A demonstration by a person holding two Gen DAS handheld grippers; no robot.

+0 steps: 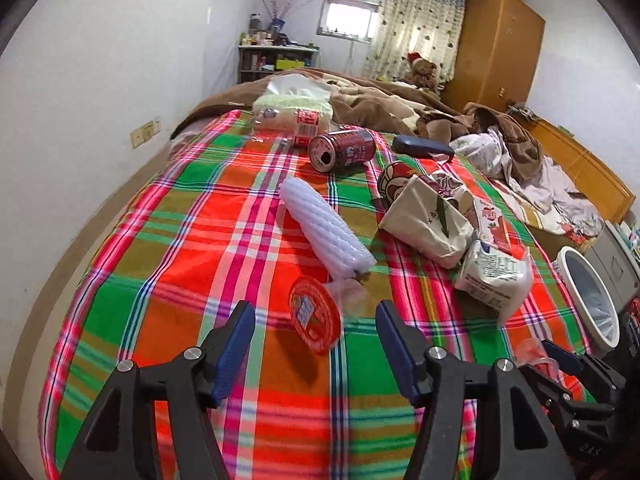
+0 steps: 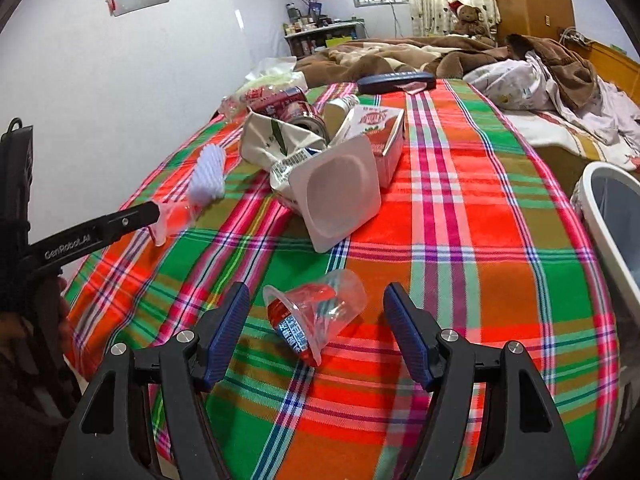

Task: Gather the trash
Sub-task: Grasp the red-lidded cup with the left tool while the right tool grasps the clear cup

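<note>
Trash lies scattered on a plaid bedspread. In the left wrist view a clear plastic cup with a red foil lid lies on its side between the fingers of my left gripper. The jaws stand open with gaps on both sides of the cup. In the right wrist view a second clear cup with a red and blue lid lies tipped over between the fingers of my right gripper, which is also open and not touching it. My left gripper shows at the left edge of that view, beside the first cup.
Further up the bed lie a white foam roll, a red can, a beige paper bag, a white packet and a dark blue case. A white bin stands off the bed's right edge. Blankets fill the far end.
</note>
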